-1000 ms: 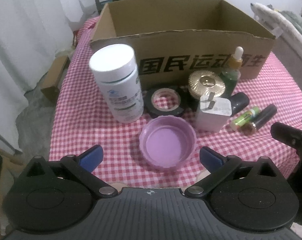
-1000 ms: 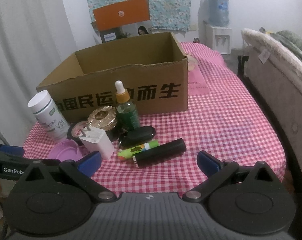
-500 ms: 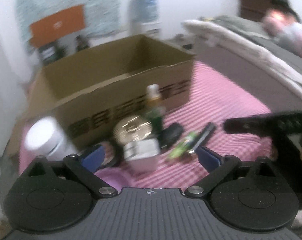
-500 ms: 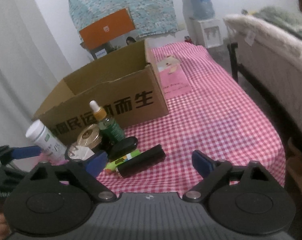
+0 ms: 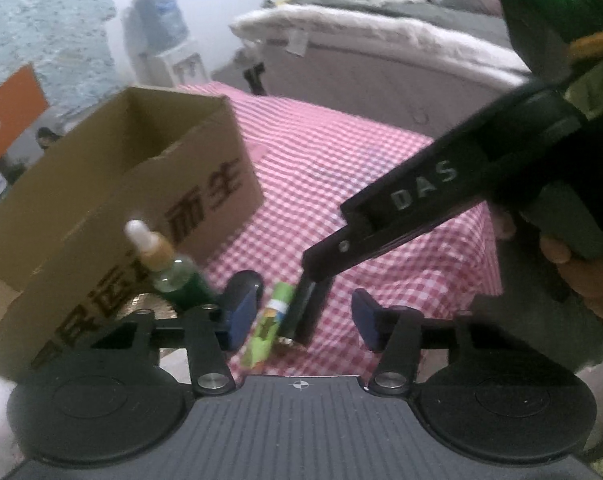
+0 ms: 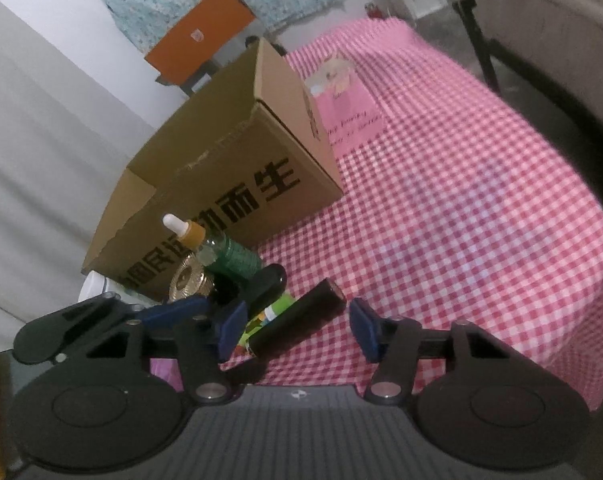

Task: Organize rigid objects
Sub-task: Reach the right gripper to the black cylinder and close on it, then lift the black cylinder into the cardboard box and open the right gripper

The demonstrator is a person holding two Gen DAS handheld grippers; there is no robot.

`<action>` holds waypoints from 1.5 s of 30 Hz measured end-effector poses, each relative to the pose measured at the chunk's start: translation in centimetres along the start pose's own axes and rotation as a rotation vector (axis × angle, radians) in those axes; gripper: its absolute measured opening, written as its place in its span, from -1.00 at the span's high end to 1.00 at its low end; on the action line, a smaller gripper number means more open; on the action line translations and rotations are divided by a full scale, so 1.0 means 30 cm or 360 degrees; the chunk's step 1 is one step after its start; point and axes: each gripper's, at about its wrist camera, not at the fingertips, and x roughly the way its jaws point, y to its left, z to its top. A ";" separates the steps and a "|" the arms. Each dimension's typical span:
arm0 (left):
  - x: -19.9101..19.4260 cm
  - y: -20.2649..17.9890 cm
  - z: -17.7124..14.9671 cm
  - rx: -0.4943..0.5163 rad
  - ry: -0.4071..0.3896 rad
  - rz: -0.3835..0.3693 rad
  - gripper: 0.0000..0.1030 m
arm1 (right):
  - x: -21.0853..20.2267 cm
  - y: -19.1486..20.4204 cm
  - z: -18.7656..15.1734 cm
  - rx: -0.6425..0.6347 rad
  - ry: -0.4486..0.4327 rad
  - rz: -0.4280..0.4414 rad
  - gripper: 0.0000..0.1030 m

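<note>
Both grippers are closing in on the small cluster of tubes lying on the pink-and-white checked tablecloth (image 6: 461, 200), so the step in hand looks like picking up items to put into the open cardboard box (image 6: 229, 160) at the far left.

The right gripper (image 6: 293, 330) has just been narrowing its jaws. The black cylinder (image 6: 297, 324) lies between the blue pads, angled across the gap, but the pads do not yet press on it: the claw is part open and holds nothing.

The left gripper (image 5: 299, 320) has likewise just been closing. The green tube (image 5: 269, 326) and the dark end of the black cylinder (image 5: 307, 312) lie between its pads, with a clear gap on the right side; it grips nothing either. The right gripper's black finger crosses this view from the upper right, close over the cylinder.

The next move likely calls for each claw to settle on a single item, since the two tubes lie touching and the grippers crowd each other.

The cylinder is smooth, matte black and round, so it may roll. The green tube is slimmer, with a glossy printed label. Behind them stand a green glass dropper bottle (image 6: 225, 254) with a white bulb, a ribbed gold lid (image 6: 187, 278) and a glossy black oval case (image 6: 267, 284). The box is plain corrugated card with bold black print.
</note>
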 end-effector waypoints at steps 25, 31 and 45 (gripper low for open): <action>0.165 0.023 0.070 0.0052 0.0129 0.0021 0.54 | 0.170 -0.041 0.073 0.0127 0.0073 0.0044 0.48; 0.146 0.028 0.068 0.0013 0.0085 0.0035 0.58 | 0.173 -0.044 0.086 0.0135 0.0055 0.0049 0.48; -0.225 0.094 0.097 -0.0138 -0.0332 0.0265 0.58 | -0.067 0.217 0.096 -0.0179 -0.0197 0.0146 0.49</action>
